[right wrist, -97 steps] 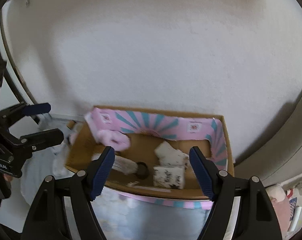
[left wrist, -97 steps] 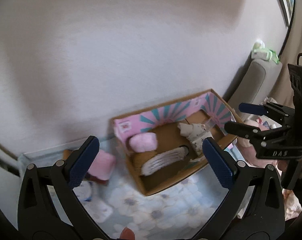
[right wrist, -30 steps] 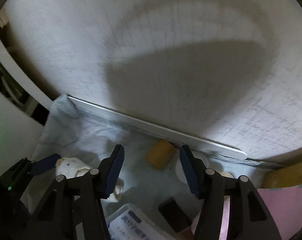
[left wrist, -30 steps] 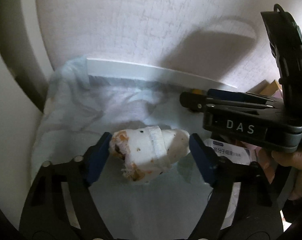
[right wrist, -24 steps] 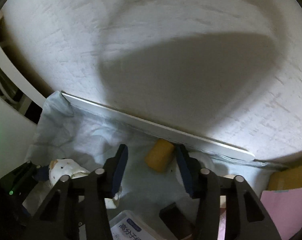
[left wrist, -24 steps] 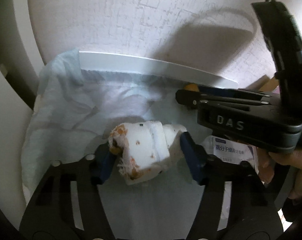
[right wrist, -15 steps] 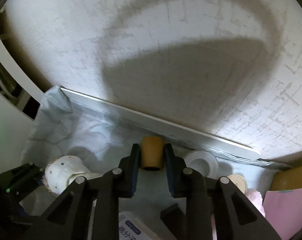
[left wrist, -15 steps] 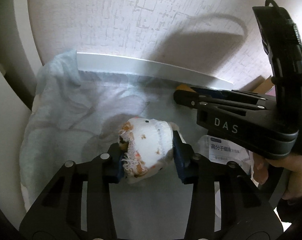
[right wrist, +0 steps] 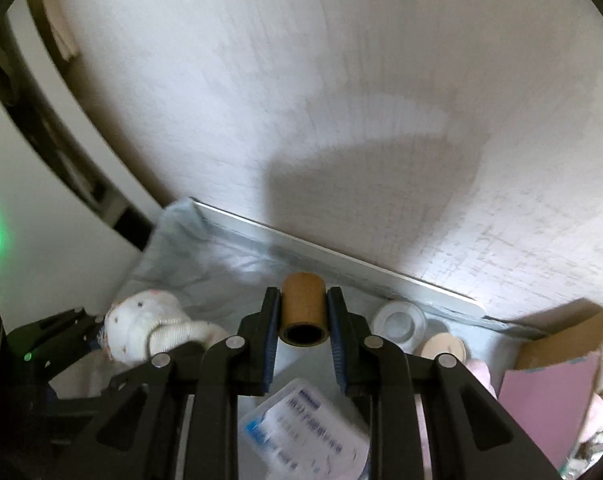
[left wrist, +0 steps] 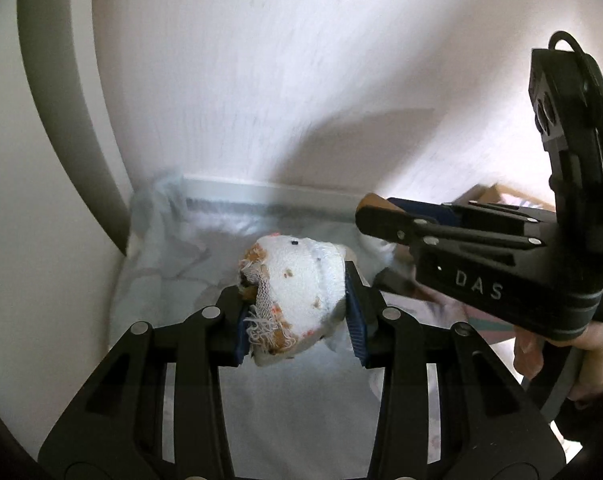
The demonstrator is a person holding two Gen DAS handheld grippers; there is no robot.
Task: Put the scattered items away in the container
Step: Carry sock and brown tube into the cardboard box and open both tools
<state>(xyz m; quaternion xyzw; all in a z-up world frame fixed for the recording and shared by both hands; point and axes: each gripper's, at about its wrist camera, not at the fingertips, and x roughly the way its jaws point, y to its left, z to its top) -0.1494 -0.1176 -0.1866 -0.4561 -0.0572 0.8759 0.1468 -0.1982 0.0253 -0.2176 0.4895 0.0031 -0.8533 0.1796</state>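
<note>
My left gripper (left wrist: 297,316) is shut on a white rolled sock with orange spots (left wrist: 297,288) and holds it above the pale blue cloth (left wrist: 173,248). The sock also shows in the right wrist view (right wrist: 141,328). My right gripper (right wrist: 303,332) is shut on a brown cardboard tube (right wrist: 303,312), lifted off the cloth. The right gripper also shows in the left wrist view (left wrist: 385,216), to the right of the sock. A corner of the pink and cardboard box (right wrist: 557,368) shows at the right edge.
On the cloth lie a clear plastic lid (right wrist: 399,322), a beige round lid (right wrist: 441,348) and a plastic packet with a blue label (right wrist: 305,428). A white wall with a baseboard (right wrist: 341,256) stands close behind. A pink fluffy item (right wrist: 479,370) lies by the box.
Both grippers have closed, the left on the sock and the right on the tube, and both have lifted their items up from the cloth.
</note>
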